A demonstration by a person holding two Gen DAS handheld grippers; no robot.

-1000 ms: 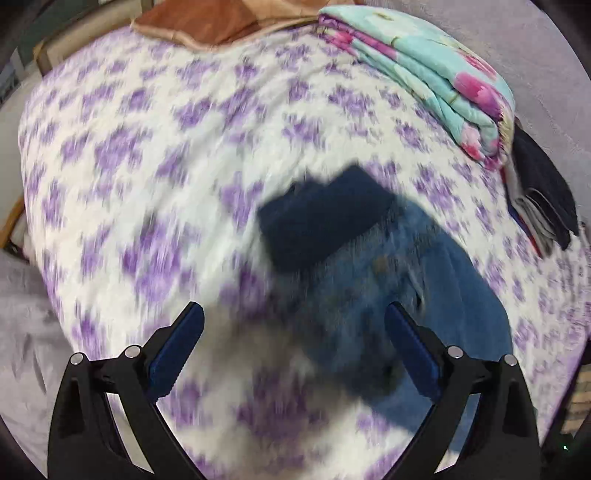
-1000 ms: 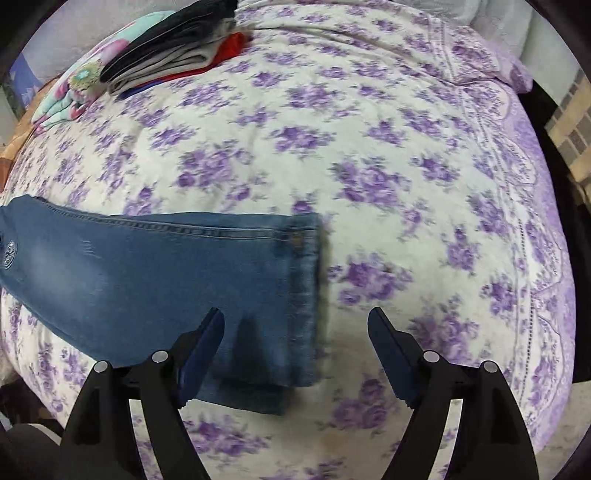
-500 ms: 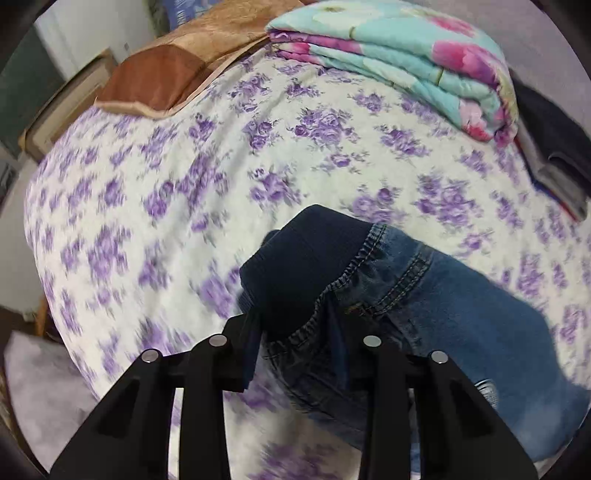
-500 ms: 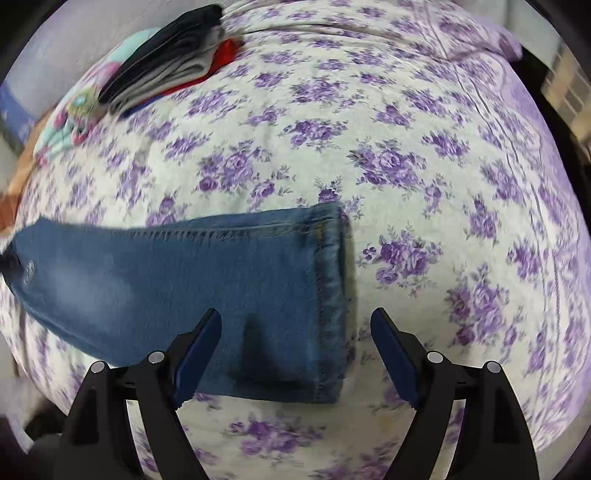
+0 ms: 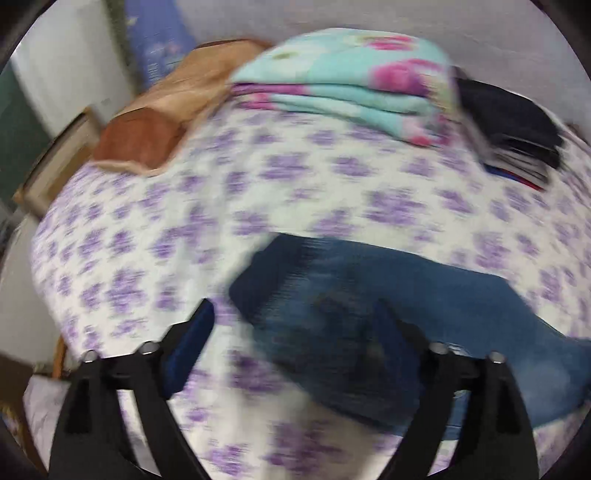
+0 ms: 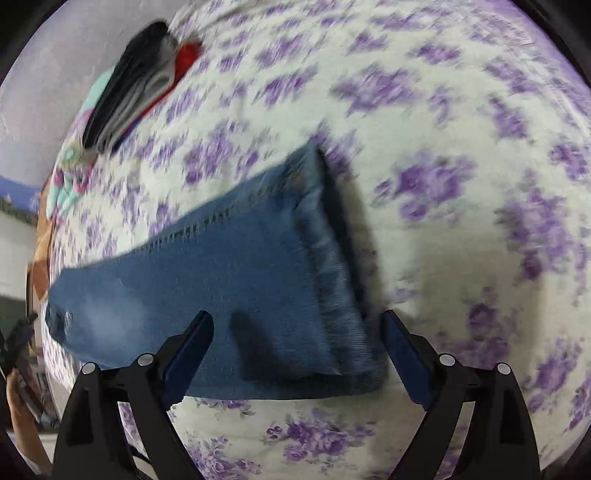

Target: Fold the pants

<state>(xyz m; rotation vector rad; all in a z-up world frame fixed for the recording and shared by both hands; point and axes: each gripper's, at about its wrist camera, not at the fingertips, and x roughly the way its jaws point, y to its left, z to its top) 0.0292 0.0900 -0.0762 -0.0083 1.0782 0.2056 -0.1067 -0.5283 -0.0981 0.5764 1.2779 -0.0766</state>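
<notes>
Both pairs of jaws stand wide and are opening, pressing on nothing. The left gripper (image 5: 291,343) hangs over the waist end of the jeans (image 5: 388,295); that end lies between its jaws with the pads clear of the cloth, though the left view is blurred. The right gripper (image 6: 297,350) hangs over the hem end of the jeans (image 6: 229,280), with the leg cuffs between its jaws and untouched.

The jeans lie flat and lengthwise on the bed (image 5: 147,229), legs laid one on the other, the hems stacked with the lower one showing past the upper. In the left view the dark waistband points toward the left and the legs run off to the right.

The bed wears a white cover printed with purple flowers. At its far side a folded quilt (image 5: 351,85), turquoise with pink flowers, sits beside a stack of dark folded clothes (image 5: 513,122) with a red edge beneath; the same stack (image 6: 136,81) shows in the upper left of the right view. A brown and tan pillow (image 5: 155,129) lies at the bed's far left corner. Behind runs a pale wall (image 5: 480,29), and left of the pillow a wooden frame (image 5: 55,162) stands next to the bed.
</notes>
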